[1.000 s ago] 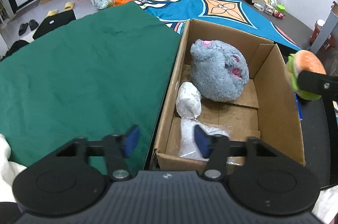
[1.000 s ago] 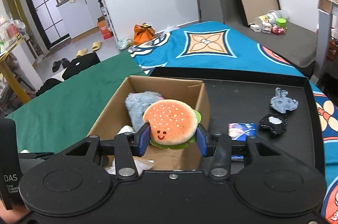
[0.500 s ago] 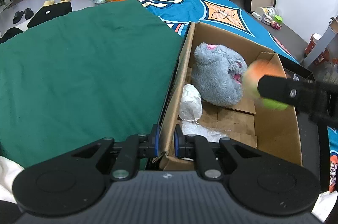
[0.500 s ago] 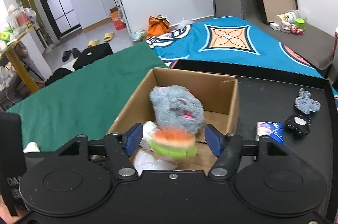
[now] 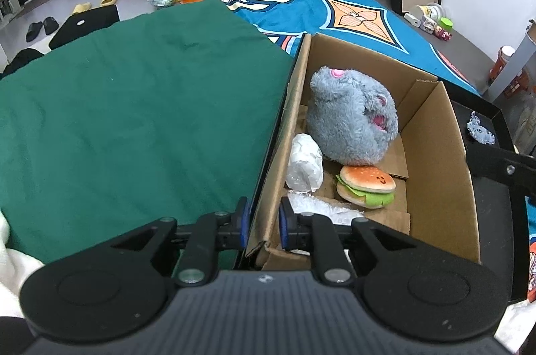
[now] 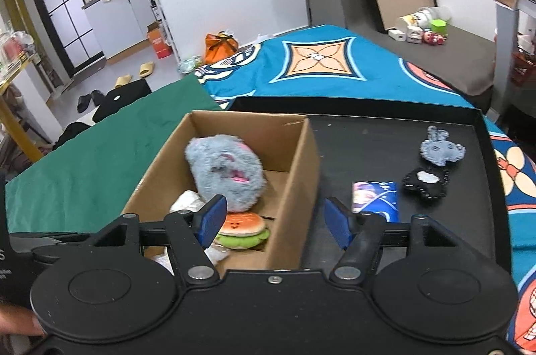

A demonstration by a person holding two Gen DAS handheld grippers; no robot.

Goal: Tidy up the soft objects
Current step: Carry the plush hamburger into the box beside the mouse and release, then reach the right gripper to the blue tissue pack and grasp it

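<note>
A: What do we have in front of us?

B: We see a cardboard box sitting on a black tray, with a green cloth to its left and a blue patterned cloth beyond it.

A: And the soft things?

B: In the box, a grey plush fills the far end. Just near of it lies a burger toy, flat on the box floor, smiling face up. A white bundle leans on the left wall, and crinkled clear plastic lies at the near end.

A: Where are our grippers?

B: Our left gripper is clamped on the box's near left wall, one pad outside, one inside; its jaws are easing open slightly. Our right gripper hangs over the box's near right side, fingers well apart, nothing held; the burger toy lies below it.

A: Anything outside the box?

B: On the tray to the right, a grey felt rabbit, a black felt shape touching it, and a blue packet nearer the box.
</note>
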